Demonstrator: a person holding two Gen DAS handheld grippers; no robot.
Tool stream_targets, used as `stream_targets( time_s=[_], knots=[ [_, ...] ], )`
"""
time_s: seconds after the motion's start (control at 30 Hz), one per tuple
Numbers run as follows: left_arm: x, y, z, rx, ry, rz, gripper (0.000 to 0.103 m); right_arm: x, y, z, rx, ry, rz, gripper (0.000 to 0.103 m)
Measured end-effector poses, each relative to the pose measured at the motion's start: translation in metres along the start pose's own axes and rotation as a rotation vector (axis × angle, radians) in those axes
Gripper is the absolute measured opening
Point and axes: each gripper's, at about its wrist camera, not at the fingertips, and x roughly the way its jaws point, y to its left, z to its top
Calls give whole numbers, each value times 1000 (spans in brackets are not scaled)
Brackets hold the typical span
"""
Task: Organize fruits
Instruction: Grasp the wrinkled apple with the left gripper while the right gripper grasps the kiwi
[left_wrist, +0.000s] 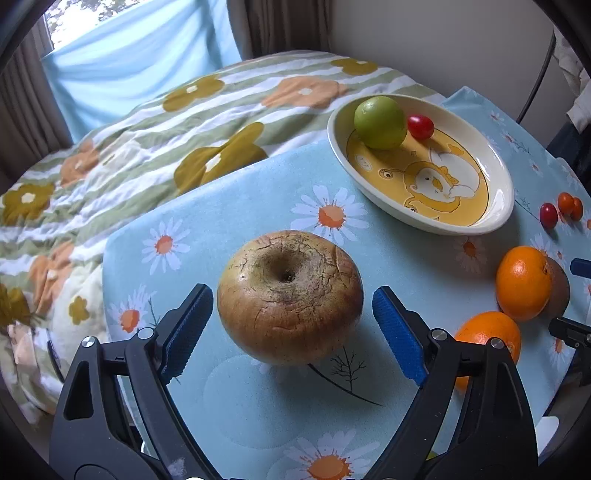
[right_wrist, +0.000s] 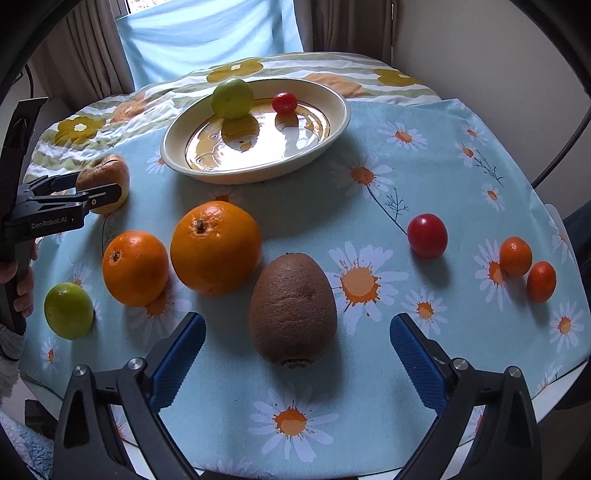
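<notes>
Both tongs stand spread: left gripper (left_wrist: 291, 314) straddles the cracked apple (left_wrist: 290, 297) at lower centre, pads apart from it; right gripper (right_wrist: 297, 347) flanks the kiwi (right_wrist: 293, 310). Apple likely firm, round, heavy; hold its widest sides.

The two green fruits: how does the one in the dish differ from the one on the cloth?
The green fruit in the dish sits at the far rim of the dish beside a red tomato; the green fruit on the cloth lies at the near left, next to the smaller orange. Both look round, smooth and yellow-green.
</notes>
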Motion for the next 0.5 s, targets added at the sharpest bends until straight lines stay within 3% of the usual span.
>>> stream_targets(
  time_s=[0.07,0.27,0.5],
  knots=[
    [2,1,0,-2,4,-2,83,3,-1,0,4,8,7,92],
    [3,1,-1,13,6,9,81,10,3,1,-19,17,9,77],
    [0,1,-4,13,3,10,81,12,5,0,-14,12,12,72]
  ],
)
